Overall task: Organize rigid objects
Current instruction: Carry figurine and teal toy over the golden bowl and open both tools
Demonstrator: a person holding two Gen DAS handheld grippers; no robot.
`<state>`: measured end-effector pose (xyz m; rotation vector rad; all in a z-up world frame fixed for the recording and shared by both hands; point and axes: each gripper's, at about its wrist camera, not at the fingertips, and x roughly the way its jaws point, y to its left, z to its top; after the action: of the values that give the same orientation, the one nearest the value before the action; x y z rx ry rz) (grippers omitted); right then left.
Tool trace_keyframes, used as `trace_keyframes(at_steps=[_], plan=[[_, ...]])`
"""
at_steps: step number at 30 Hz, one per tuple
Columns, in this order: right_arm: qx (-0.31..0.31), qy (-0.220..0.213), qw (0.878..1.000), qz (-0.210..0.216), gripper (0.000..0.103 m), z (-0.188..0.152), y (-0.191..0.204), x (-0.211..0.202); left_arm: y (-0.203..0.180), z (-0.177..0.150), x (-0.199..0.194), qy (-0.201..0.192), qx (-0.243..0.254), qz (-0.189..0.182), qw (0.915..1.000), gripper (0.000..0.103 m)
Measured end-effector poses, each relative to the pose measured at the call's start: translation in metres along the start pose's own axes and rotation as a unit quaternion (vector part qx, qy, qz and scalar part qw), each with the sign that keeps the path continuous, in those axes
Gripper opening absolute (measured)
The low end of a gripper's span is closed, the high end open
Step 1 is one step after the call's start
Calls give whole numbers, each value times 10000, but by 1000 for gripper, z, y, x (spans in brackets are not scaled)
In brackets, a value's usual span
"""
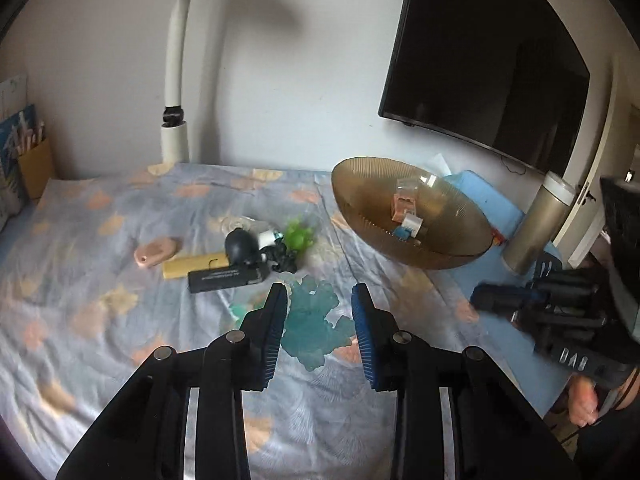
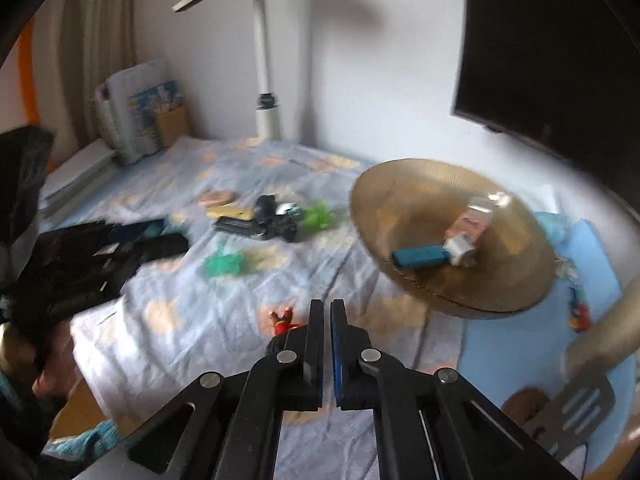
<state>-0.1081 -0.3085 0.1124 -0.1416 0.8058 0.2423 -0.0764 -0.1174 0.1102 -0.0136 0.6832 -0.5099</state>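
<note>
Your left gripper (image 1: pixel 320 300) hovers with its jaws apart and nothing between them, above the translucent teal plastic piece (image 1: pixel 316 320) lying on the pale blue patterned bedsheet (image 1: pixel 100 280), left of the ribbed amber glass bowl (image 1: pixel 360 184). Your right gripper (image 2: pixel 327 308) has its jaws together, empty, in front of that bowl.

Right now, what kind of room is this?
Probably a bedroom or living room at home: a wall-mounted TV, a patterned sheet spread under scattered small items, and a white lamp against the wall.
</note>
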Motion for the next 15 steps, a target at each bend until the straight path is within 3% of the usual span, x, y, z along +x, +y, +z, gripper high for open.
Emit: trace_keyframes(at_steps=[1, 3, 4, 5, 7, 9, 13, 15], plan=[[-25, 85, 9999, 73, 8, -2, 0, 3, 1, -2, 2, 36, 14, 14, 10000, 30], [34, 173, 9997, 180, 38, -9, 1, 11, 3, -6, 8, 152, 2, 52, 9999, 30], [82, 232, 9993, 284, 64, -16, 4, 17, 5, -9, 12, 221, -37, 62, 9997, 30], [107, 248, 9991, 317, 67, -22, 8, 22, 8, -13, 15, 299, -92, 55, 9995, 30], [109, 403, 9977, 530, 67, -30, 16, 41, 13, -17, 20, 415, -190, 58, 9989, 30], [89, 587, 9974, 420, 63, -34, 23, 61, 16, -20, 21, 456, -223, 81, 9987, 30], [-45, 975, 9950, 222, 33, -37, 29, 95, 23, -17, 21, 460, -257, 136, 9985, 30], [-116, 970, 9950, 185, 33, -34, 29, 92, 23, -9, 20, 405, -229, 137, 9988, 30]])
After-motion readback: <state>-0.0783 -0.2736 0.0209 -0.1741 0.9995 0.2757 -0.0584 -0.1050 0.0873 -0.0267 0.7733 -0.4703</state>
